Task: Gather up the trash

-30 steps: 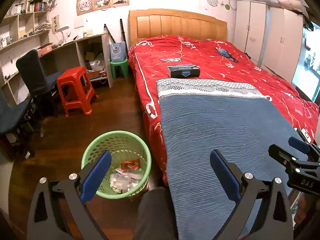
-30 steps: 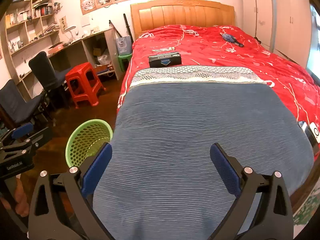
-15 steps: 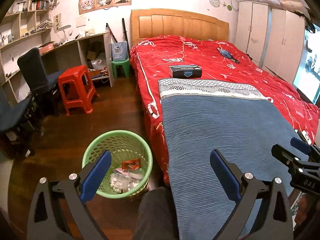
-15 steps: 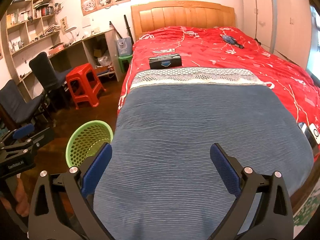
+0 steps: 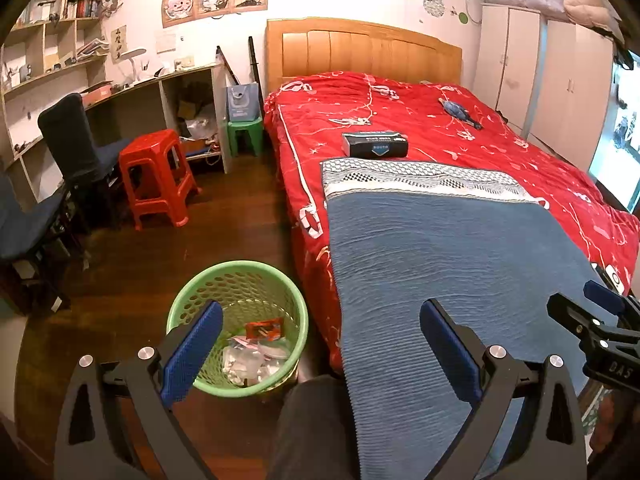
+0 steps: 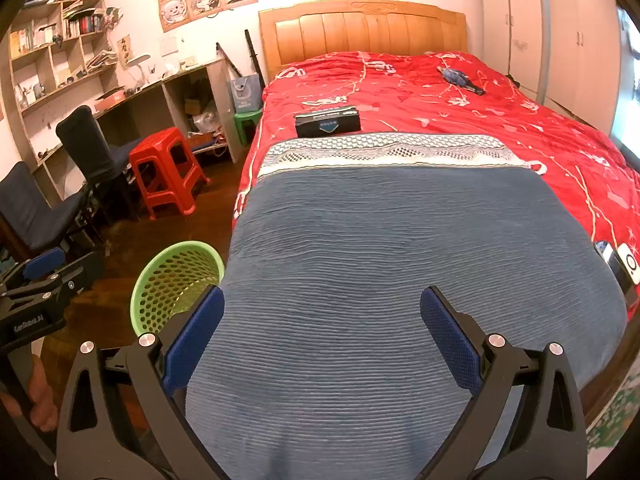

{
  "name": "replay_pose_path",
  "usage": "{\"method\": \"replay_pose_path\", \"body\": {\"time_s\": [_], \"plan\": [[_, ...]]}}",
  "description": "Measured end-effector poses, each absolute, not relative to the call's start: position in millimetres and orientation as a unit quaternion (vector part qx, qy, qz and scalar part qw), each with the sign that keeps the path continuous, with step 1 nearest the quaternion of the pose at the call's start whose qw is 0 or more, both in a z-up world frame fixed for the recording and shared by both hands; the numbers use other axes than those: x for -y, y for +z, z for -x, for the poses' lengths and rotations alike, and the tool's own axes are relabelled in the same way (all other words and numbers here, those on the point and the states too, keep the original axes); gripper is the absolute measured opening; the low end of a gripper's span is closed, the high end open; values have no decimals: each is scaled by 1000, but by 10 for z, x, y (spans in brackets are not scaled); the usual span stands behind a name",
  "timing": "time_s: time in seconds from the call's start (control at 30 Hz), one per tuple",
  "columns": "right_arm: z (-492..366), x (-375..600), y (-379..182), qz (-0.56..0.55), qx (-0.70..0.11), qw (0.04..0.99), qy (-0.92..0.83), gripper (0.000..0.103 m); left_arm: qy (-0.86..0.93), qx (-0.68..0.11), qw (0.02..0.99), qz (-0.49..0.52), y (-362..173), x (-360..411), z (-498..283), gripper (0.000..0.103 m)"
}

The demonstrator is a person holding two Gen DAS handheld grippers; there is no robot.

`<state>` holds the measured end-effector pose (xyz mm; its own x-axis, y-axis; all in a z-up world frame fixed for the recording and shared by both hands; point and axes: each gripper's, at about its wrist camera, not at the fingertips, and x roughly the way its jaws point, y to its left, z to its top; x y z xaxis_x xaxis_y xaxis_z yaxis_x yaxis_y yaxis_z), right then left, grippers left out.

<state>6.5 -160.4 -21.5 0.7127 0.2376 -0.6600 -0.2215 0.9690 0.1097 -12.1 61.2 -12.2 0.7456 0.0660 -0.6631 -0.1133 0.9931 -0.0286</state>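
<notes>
A green mesh bin stands on the wooden floor beside the bed, with wrappers and a red packet inside. It also shows in the right wrist view. My left gripper is open and empty, held above the bin and the bed's edge. My right gripper is open and empty over the blue blanket. A dark box lies on the red bedspread, far ahead of both grippers. A small blue object lies farther up the bed.
A red stool, two dark chairs, a green stool and a desk with shelves line the left side. Wardrobes stand at right. A phone lies at the bed's right edge.
Both views have shifted slightly; the bed and bin sit a touch lower and nearer in frame. Both grippers stay open and empty.
</notes>
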Motion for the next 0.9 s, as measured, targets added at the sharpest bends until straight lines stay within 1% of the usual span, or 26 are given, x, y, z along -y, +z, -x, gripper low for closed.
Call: {"method": "replay_pose_path", "body": {"time_s": [0.9], "plan": [[-114,1583,-230,-13,-362,923,127,97,55,-337,939,33,-75,-648,153,96]]}}
